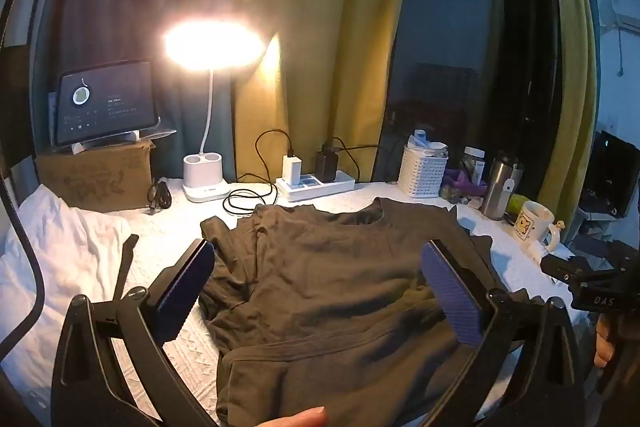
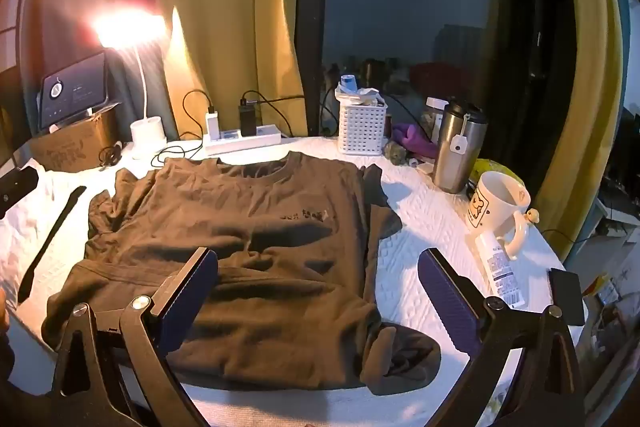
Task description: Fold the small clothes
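White textured table cover point(image 2: 420, 219) fills mid-frame. Dark brown cotton T-shirt point(image 2: 248, 227) lies flat at centre, collar toward the top, right sleeve tucked under. Left gripper point(image 1: 320, 299): jaws spread wide over the shirt, nothing held. Right gripper point(image 2: 320, 295): same, empty, at the shirt's right hem. White cartoon-print ceramic mug point(image 2: 496, 203) right of frame, lit white gooseneck lamp point(image 2: 132, 27) upper left.

Mug point(image 2: 498, 205) crowding shirt's point(image 2: 240, 227) right side
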`<act>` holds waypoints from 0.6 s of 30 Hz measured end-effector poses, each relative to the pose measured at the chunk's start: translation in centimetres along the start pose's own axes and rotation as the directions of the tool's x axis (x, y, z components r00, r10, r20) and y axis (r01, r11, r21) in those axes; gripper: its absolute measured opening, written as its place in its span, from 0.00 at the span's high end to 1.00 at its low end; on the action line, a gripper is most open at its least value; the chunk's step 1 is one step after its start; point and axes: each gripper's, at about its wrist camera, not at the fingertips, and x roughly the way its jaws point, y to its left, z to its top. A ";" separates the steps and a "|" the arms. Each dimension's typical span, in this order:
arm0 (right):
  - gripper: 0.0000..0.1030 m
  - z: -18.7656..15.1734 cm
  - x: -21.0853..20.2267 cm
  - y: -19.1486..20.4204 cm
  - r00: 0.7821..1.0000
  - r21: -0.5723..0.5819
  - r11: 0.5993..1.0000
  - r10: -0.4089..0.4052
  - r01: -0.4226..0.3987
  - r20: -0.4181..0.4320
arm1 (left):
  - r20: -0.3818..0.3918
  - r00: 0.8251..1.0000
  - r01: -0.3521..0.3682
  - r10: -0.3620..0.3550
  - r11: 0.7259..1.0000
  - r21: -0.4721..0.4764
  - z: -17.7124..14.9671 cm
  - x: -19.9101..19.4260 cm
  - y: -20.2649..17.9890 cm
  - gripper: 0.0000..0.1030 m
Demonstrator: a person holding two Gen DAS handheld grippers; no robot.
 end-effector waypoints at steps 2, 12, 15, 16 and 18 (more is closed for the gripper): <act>0.02 0.1 0.1 0.0 1.000 -0.003 1.000 -0.002 0.002 -0.007 | 0.003 1.000 0.013 -0.013 1.000 -0.008 0.0 -0.1 0.0 0.01; 0.02 0.1 -0.1 -0.1 1.000 -0.006 1.000 -0.004 0.003 -0.005 | -0.015 0.999 0.051 -0.051 0.999 -0.002 0.9 1.0 0.5 0.01; 0.02 0.1 0.2 -0.2 1.000 -0.004 1.000 -0.004 0.004 -0.007 | -0.021 0.998 0.053 -0.053 0.999 0.009 0.9 1.1 0.2 0.01; 0.02 0.4 0.4 -0.1 1.000 -0.004 1.000 -0.004 0.004 -0.008 | -0.024 0.998 0.050 -0.050 0.999 0.012 0.9 1.2 0.2 0.01; 0.02 0.7 0.7 -0.2 1.000 -0.004 1.000 -0.006 0.006 -0.007 | -0.028 0.999 0.040 -0.039 0.999 0.019 0.9 1.3 0.0 0.01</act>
